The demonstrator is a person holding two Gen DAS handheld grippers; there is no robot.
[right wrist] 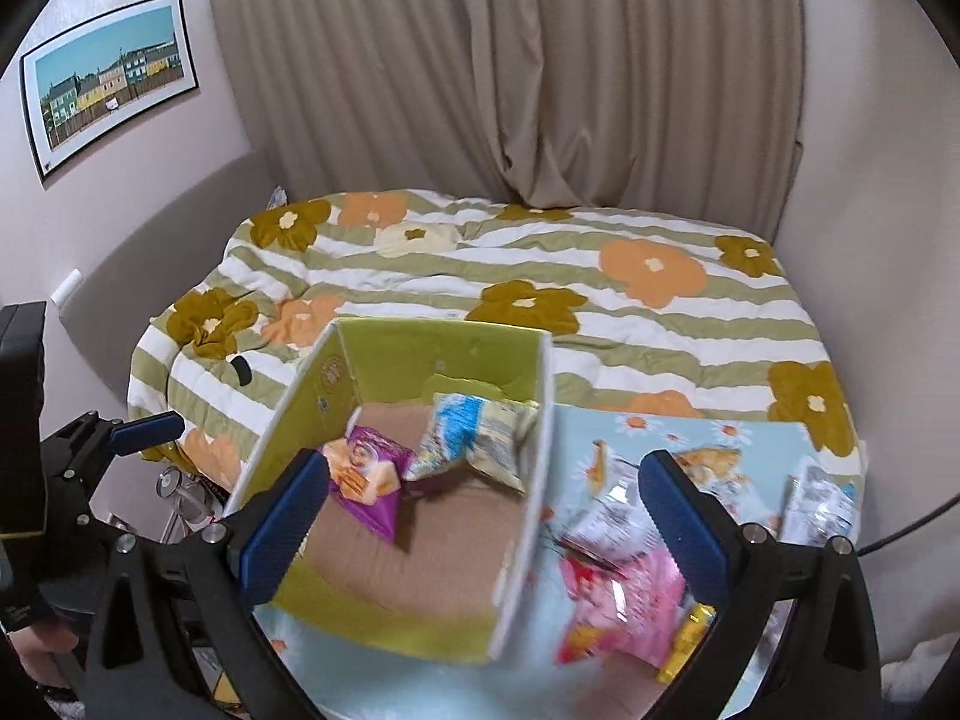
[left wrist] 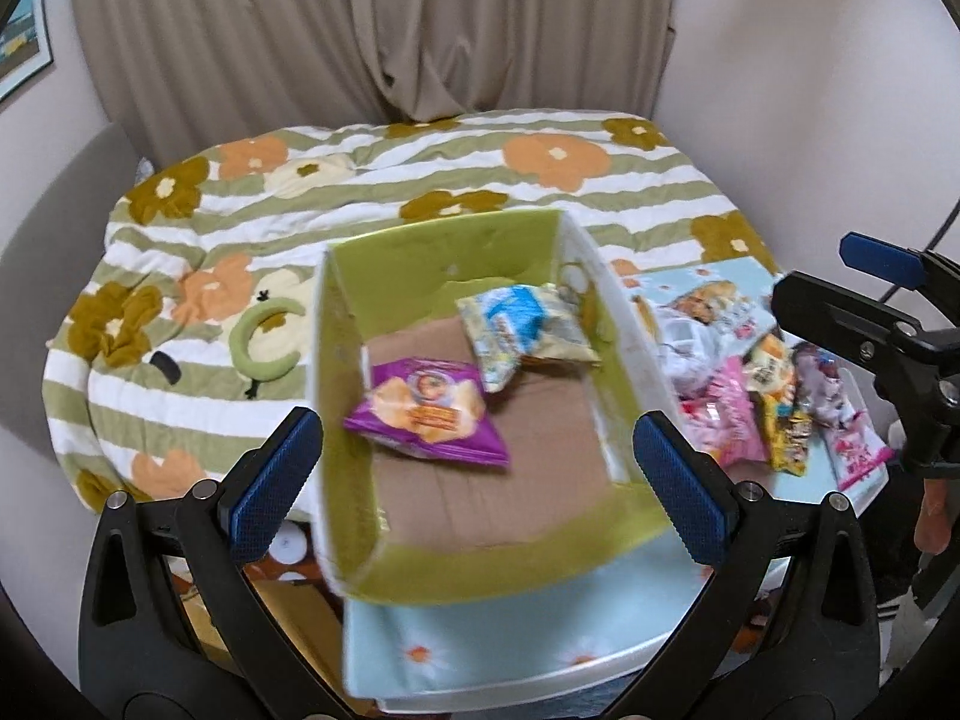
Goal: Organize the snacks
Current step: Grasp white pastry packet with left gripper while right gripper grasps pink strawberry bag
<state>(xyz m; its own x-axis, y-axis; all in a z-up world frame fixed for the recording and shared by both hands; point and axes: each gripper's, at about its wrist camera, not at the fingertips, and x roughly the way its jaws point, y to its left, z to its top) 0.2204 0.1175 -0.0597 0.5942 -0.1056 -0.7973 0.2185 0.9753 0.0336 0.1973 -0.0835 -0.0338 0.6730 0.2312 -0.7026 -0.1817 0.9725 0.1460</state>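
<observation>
Two snack bags are already lying in the green box [left wrist: 444,252]; more are waiting in the snack pile [right wrist: 624,588] beside it. Both the left gripper [left wrist: 480,480] and right gripper [right wrist: 480,522] are hanging apart, empty. Packets are likely handling light, crinkly and slippery, so pinching a sealed edge seems wisest.

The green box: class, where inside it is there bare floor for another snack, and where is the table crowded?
Inside the green box, bare brown floor lies along the near wall, in front of the purple packet and the blue-and-white packet. The blue table before the box is also free. Right of the box, the snack pile crowds it.
</observation>
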